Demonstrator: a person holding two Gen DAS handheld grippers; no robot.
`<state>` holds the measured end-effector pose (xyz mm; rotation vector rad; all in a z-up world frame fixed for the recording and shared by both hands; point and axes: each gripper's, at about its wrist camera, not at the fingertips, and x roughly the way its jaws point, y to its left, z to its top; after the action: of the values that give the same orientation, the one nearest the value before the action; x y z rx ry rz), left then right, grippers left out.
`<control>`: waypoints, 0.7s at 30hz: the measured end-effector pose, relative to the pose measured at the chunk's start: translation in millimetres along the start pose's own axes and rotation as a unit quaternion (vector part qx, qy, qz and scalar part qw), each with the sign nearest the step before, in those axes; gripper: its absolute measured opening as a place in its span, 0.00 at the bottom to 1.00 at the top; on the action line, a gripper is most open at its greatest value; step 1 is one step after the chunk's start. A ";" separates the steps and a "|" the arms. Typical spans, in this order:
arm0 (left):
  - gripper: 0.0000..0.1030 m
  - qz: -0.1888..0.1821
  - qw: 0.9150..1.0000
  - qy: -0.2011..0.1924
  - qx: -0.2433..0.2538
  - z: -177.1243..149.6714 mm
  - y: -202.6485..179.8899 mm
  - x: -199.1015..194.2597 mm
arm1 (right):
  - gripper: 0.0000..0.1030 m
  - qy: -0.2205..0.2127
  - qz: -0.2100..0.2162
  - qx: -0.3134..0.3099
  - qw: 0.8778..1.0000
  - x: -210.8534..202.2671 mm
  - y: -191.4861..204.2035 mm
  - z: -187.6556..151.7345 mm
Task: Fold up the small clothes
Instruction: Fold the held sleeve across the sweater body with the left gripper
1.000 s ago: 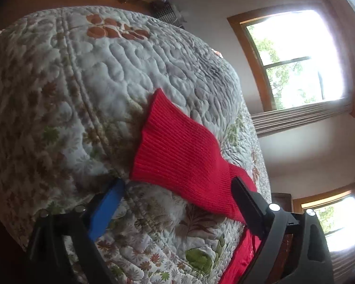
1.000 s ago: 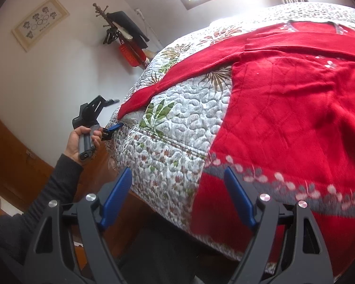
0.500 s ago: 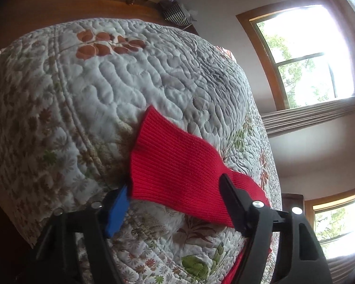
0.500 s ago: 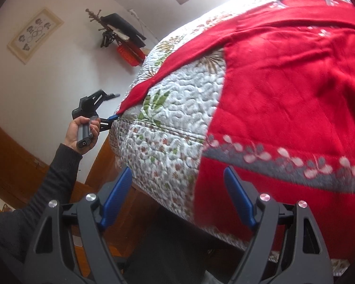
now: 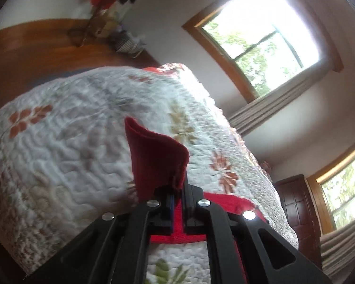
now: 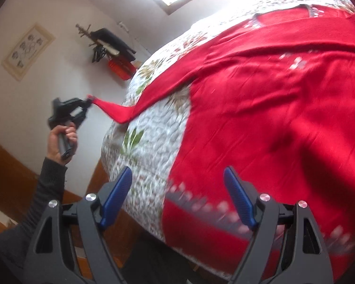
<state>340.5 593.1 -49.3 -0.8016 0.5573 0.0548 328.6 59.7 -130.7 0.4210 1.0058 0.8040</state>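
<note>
A red sweater (image 6: 272, 108) lies spread on the quilted bed (image 6: 151, 139), with a patterned band along its near hem. Its long left sleeve (image 6: 158, 87) stretches off the bed's corner. My left gripper (image 5: 177, 189) is shut on the sleeve cuff (image 5: 156, 158), which stands up folded between the jaws. In the right wrist view the left gripper (image 6: 88, 101) holds the cuff lifted off the bed, beyond its corner. My right gripper (image 6: 177, 201) hangs open over the sweater's near hem, blue pads (image 6: 239, 198) wide apart, touching nothing.
The quilt (image 5: 59, 156) drops away at the bed's corner to a wooden floor (image 5: 30, 47). Two windows (image 5: 260, 35) with curtains, a dark wooden cabinet (image 5: 298, 210), a coat rack (image 6: 106, 45) and a framed picture (image 6: 27, 49) line the walls. A person's hand (image 6: 64, 139) and dark sleeve are at left.
My left gripper closed on the sleeve cuff and lifted it off the quilt, pulling the sleeve taut. My right gripper moved in over the sweater's hem, still open.
</note>
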 end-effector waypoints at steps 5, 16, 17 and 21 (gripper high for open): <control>0.03 -0.057 0.992 0.023 0.109 -2.7 -126.4 51.3 | 0.79 -0.027 0.013 0.047 0.998 -23.5 -40.9 65.7; 0.03 -0.136 0.958 0.164 0.192 -127.8 -254.4 199.8 | 0.87 -0.041 0.103 0.179 0.978 -18.5 -147.1 185.9; 0.03 -0.137 0.953 0.183 0.198 -145.2 -257.8 213.8 | 0.87 -0.035 0.115 0.189 0.975 -13.0 -153.5 190.3; 0.03 -0.128 0.939 0.230 0.224 -193.3 -264.6 250.2 | 0.88 -0.001 0.160 0.234 0.959 19.1 -178.1 206.6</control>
<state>533.9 233.1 -104.8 -0.4291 0.8629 -0.4969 584.8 -32.3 -156.1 1.0112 1.1423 0.8475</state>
